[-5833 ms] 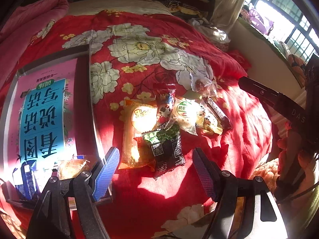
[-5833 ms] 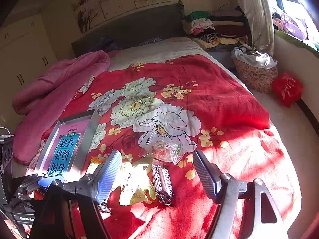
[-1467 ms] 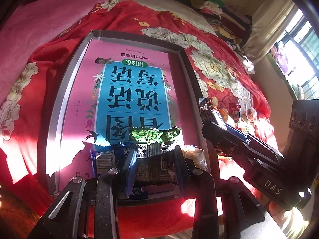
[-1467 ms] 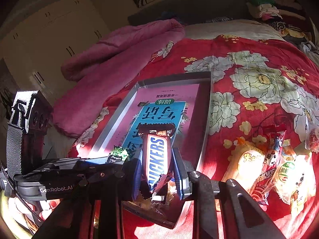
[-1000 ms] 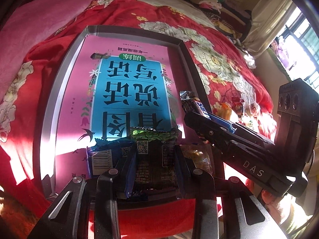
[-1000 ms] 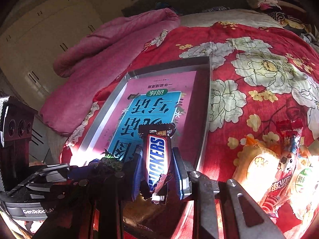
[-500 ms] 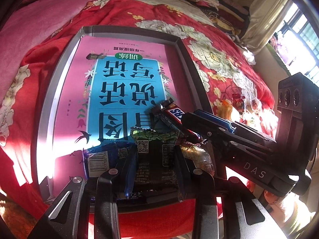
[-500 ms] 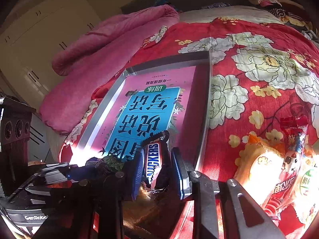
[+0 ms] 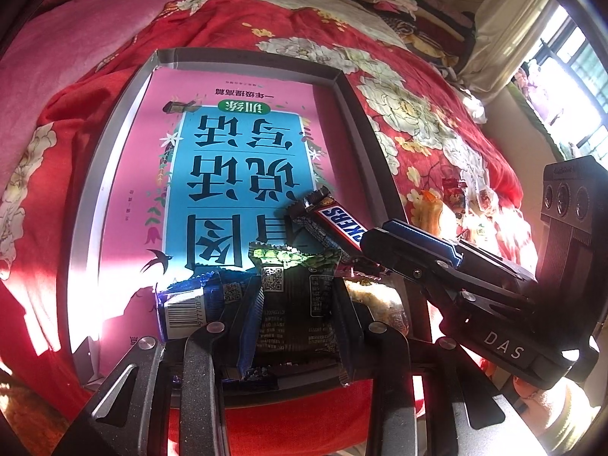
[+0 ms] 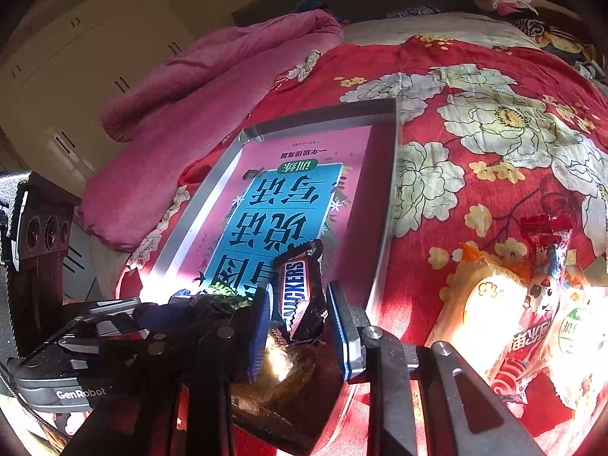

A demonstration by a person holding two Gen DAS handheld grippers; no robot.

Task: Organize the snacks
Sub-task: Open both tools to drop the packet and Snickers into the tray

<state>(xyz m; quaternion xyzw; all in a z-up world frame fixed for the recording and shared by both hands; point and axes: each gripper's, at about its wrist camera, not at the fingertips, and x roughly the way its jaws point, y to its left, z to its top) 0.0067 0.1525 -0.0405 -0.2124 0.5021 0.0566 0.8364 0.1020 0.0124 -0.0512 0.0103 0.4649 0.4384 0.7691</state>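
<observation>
A grey metal tray with a pink and blue book cover in it lies on the red flowered bed. My left gripper is shut on a dark green snack packet at the tray's near end, beside a blue packet and a golden packet. My right gripper is shut on a Snickers bar, held low over the tray just right of the left gripper. The bar also shows in the left wrist view, tilted down toward the book.
Several loose snack packets lie on the red quilt right of the tray. A pink blanket is heaped at the far left. Folded clothes are stacked at the bed's head, with a window at the right.
My right gripper has lowered the Snickers bar further into the tray, next to the green packet. My left gripper has stayed shut on the green packet at the tray's near end.
</observation>
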